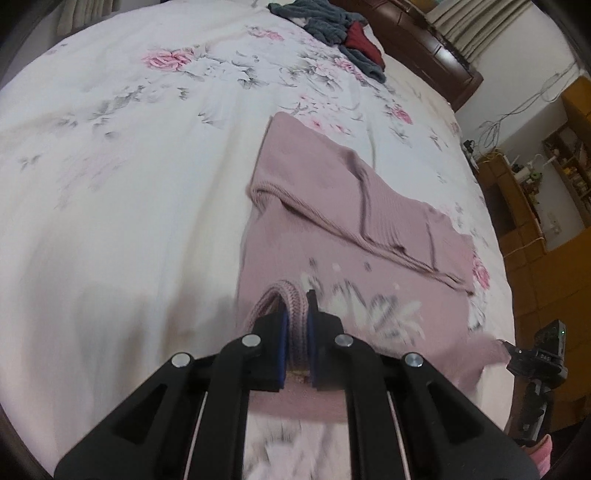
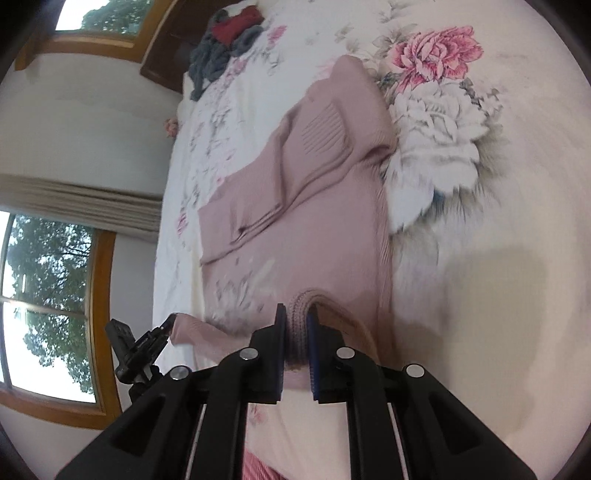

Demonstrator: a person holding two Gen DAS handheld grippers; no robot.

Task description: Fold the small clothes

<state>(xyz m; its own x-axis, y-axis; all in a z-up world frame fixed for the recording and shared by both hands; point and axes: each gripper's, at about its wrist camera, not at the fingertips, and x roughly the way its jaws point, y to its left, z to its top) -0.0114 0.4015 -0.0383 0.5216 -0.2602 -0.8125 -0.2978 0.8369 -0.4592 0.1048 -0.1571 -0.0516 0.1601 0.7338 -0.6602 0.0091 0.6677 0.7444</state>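
Observation:
A dusty-pink knit sweater [image 1: 332, 192] [image 2: 314, 221] lies on the floral bed sheet [image 1: 110, 166], both sleeves folded across its body. A white flower pattern shows on it near me. My left gripper [image 1: 297, 314] is shut on the ribbed edge nearest me, which bulges up in a loop between the blue pads. My right gripper [image 2: 297, 317] is shut on the same ribbed edge further along. Each gripper shows in the other's view, pinching a raised corner of the pink knit: the right gripper [image 1: 511, 350] at the right, the left gripper [image 2: 166, 326] at the left.
A heap of grey-blue and dark red clothes [image 1: 332, 26] [image 2: 229, 40] lies at the far end by the dark wooden headboard [image 1: 424, 44]. Wooden shelves [image 1: 535, 221] stand beyond the bed's right side. Windows [image 2: 48, 295] are on the wall.

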